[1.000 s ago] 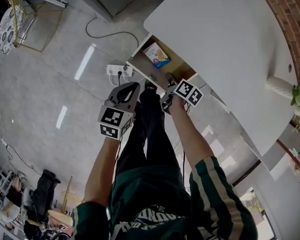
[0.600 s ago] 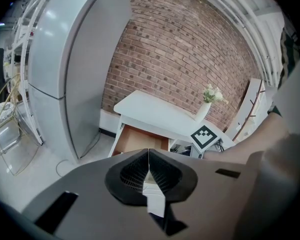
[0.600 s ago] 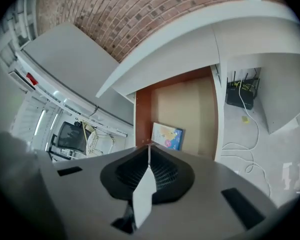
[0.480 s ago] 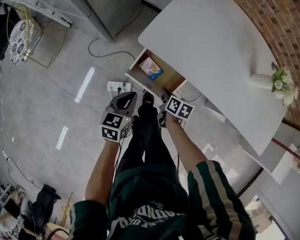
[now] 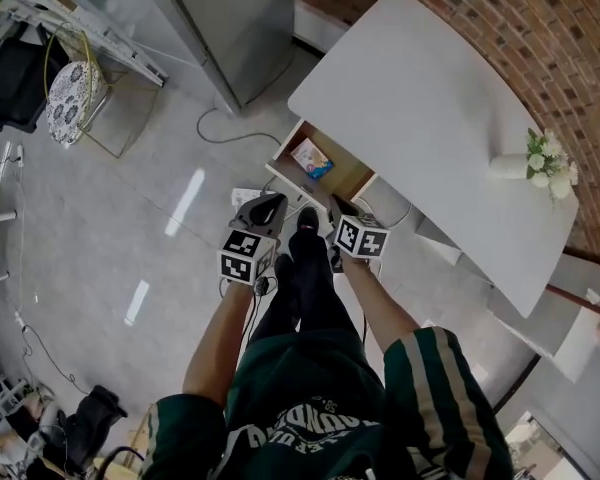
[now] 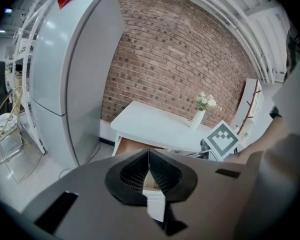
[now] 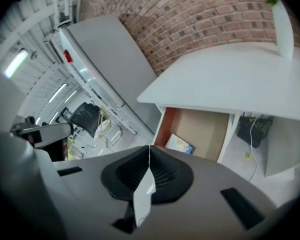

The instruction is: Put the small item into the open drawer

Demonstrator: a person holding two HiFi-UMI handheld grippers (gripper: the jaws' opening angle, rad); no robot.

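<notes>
The small item, a blue and white packet, lies inside the open wooden drawer under the white table. In the right gripper view the packet rests on the drawer's floor. Both grippers hang over the floor, short of the drawer front. My left gripper is shut, and its tips meet with nothing between them. To the right of my shoe, my right gripper is also shut and empty, jaws closed to a thin line.
A white vase of flowers stands at the table's far end by the brick wall. A grey fridge stands left of the table. A power strip and a cable lie on the floor. A wire stool stands far left.
Both grippers and the person have drawn back from the drawer, which now sits farther off in the head view. The packet stays in the drawer.
</notes>
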